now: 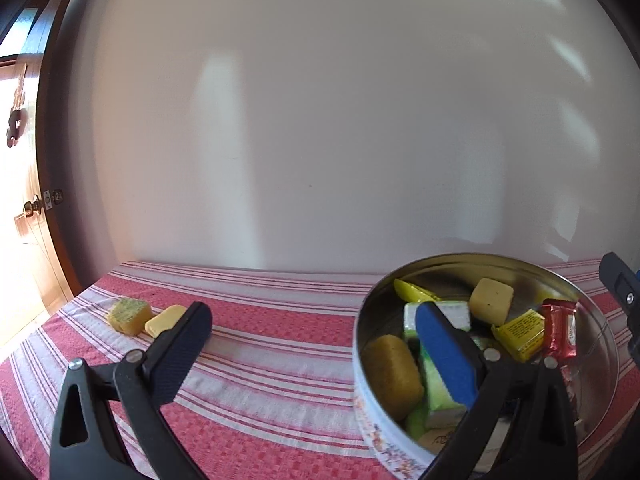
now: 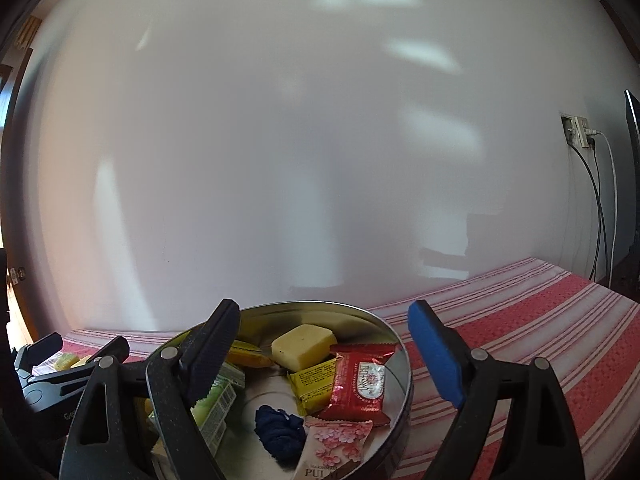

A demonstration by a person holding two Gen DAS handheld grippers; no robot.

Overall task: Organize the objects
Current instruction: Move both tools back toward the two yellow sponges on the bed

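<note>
Since the job is to gather loose things into one place, the bench (image 1: pixel 280 320), under its red striped cloth, carries a round tin (image 1: pixel 370 364) near the front, where both hands reach it easily. That tin already holds most of the pieces: a brown block (image 1: pixel 392 374), pale green packets (image 1: pixel 434 390), a cream cube (image 1: pixel 491 300), a yellow wrapper (image 1: pixel 520 332), a red packet (image 2: pixel 360 380), a pink flowered packet (image 2: pixel 336 450) and a dark blue bundle (image 2: pixel 280 432), heaped loosely, not sorted by kind.

The right gripper (image 2: pixel 324 352) hangs over the tin with its fingers spread wide and nothing between them, which suggests a piece was just dropped in, though that is a guess. The left gripper (image 1: pixel 316 344) also has its fingers apart and empty, one over the cloth, the blue one over the tin's near wall.

Two small pieces lie outside, well apart from the tin at the far left: a speckled green cube (image 1: pixel 129 314) and, touching it, a yellow bar (image 1: pixel 164 320). They look like the left gripper's next pick.
</note>
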